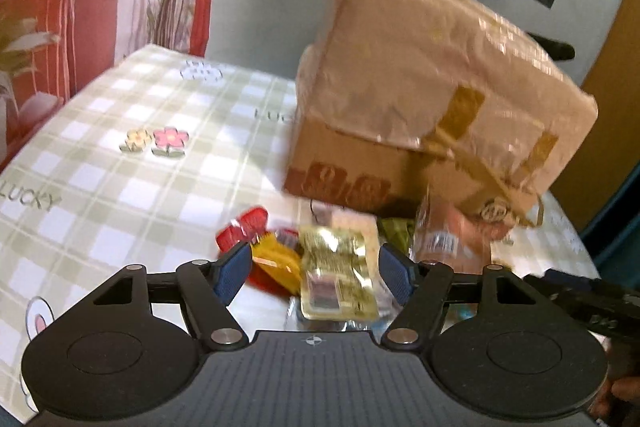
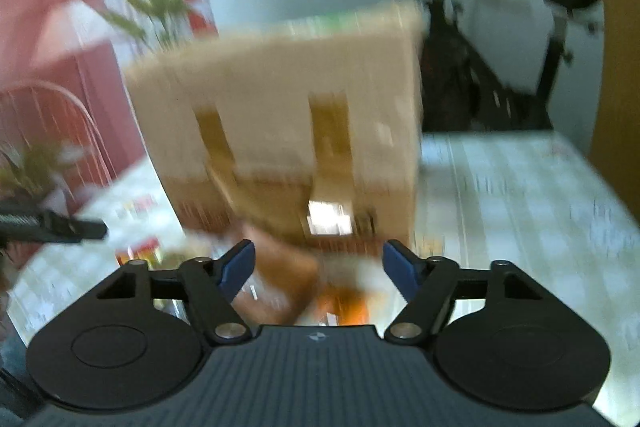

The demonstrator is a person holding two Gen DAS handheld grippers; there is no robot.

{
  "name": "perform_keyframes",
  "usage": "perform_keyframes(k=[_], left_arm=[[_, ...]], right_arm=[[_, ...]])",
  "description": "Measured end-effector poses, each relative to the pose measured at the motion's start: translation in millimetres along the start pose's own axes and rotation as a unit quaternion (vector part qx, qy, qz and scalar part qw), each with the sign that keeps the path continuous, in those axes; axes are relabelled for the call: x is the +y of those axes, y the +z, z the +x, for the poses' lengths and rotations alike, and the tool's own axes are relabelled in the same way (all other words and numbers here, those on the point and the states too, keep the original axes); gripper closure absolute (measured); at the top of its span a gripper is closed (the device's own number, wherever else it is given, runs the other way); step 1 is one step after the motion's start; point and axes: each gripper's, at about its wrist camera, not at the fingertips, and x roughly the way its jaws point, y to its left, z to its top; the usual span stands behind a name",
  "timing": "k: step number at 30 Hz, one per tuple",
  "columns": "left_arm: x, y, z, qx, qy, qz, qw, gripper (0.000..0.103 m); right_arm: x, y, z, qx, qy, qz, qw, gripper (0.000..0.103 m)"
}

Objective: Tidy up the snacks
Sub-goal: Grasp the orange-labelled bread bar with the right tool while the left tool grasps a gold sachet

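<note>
Snack packets (image 1: 336, 263) lie clustered on the checked tablecloth (image 1: 120, 163) just in front of a cardboard box (image 1: 420, 99), red, yellow and gold wrappers distinct in the left wrist view only. Left gripper (image 1: 316, 273) hovers over them, fingers apart, holding nothing. Right wrist view, heavily blurred, shows the right gripper (image 2: 318, 269) likewise spread and empty, and an exercise bike (image 2: 500, 67) behind the box.

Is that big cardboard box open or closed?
Open. The cardboard box has its taped flap raised and tilted back, though what's inside isn't visible. Snack packets lie in front.
</note>
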Motion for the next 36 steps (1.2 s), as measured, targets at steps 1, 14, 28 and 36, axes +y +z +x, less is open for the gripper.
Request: perform_keyframes(k=[1,14,28,36], left_arm=[[-2,-4,1,0.005,0.0,0.002,1.0,0.032],[-7,-15,9,0.024,0.005,0.005,0.9997,0.033],[-12,-17,14,0.026,0.0,0.017,0.9995,0.034],[-23,-14,18,0.01,-0.003,0.056,0.9984,0.054]], right_arm=[[-1,-5,7,0.02,-0.003,0.004,1.0,0.037],[-15,-23,28,0.074,-0.009,0.009,0.997,0.053],[-24,-28,50,0.029,-0.028,-0.034,0.999,0.058],[-26,-37,48,0.002,-0.017,-0.051,0.999,0.058]])
